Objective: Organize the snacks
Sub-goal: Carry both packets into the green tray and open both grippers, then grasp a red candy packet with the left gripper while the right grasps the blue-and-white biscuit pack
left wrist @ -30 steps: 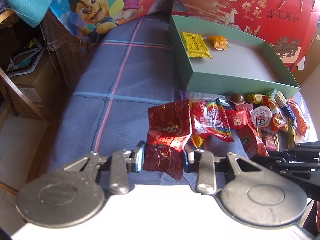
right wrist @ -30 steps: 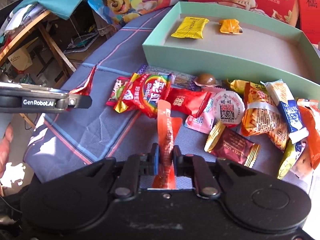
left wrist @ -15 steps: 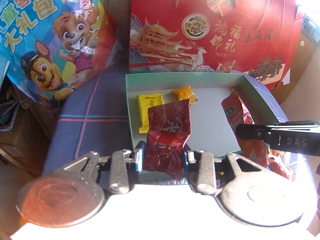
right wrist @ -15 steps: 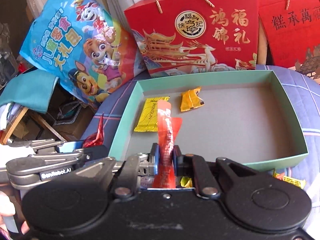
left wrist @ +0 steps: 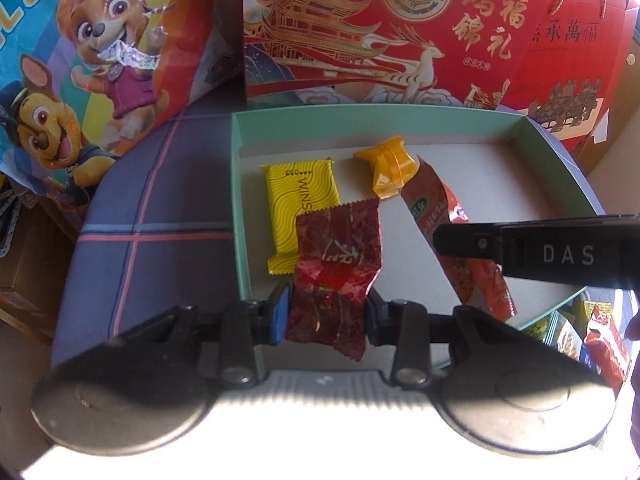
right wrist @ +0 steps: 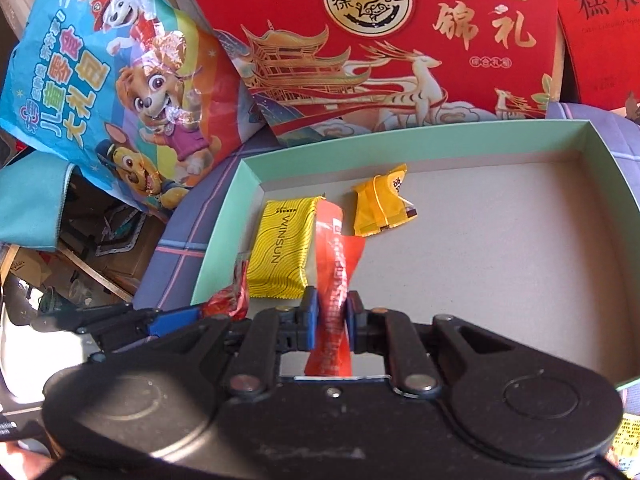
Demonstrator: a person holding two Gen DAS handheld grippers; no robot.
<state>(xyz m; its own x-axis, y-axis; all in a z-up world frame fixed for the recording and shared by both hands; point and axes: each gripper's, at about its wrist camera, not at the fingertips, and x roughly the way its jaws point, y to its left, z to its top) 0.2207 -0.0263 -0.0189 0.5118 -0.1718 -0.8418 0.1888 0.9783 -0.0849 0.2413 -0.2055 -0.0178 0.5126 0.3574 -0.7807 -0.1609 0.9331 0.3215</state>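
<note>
L gripper (left wrist: pixel 326 314) jaws clamp dark-red packet (left wrist: pixel 336 256), R gripper (right wrist: pixel 331 322) jaws clamp orange sachet (right wrist: pixel 334 276) | both over box (right wrist: pixel 224 216), 7 o'clock corner | risk: crowded grippers collide; packet lands on yellow bar (right wrist: pixel 282 252)

Red gift bag (right wrist: pixel 384 40), cartoon-dog bag (right wrist: pixel 132 80)

Domestic room, cluttered. Plaid cloth-covered surface (left wrist: pixel 152 216); red festive gift boxes (right wrist: pixel 380 44) and cartoon snack bag (right wrist: pixel 120 80) propped behind; cardboard boxes (left wrist: pixel 24 264) stored alongside.
</note>
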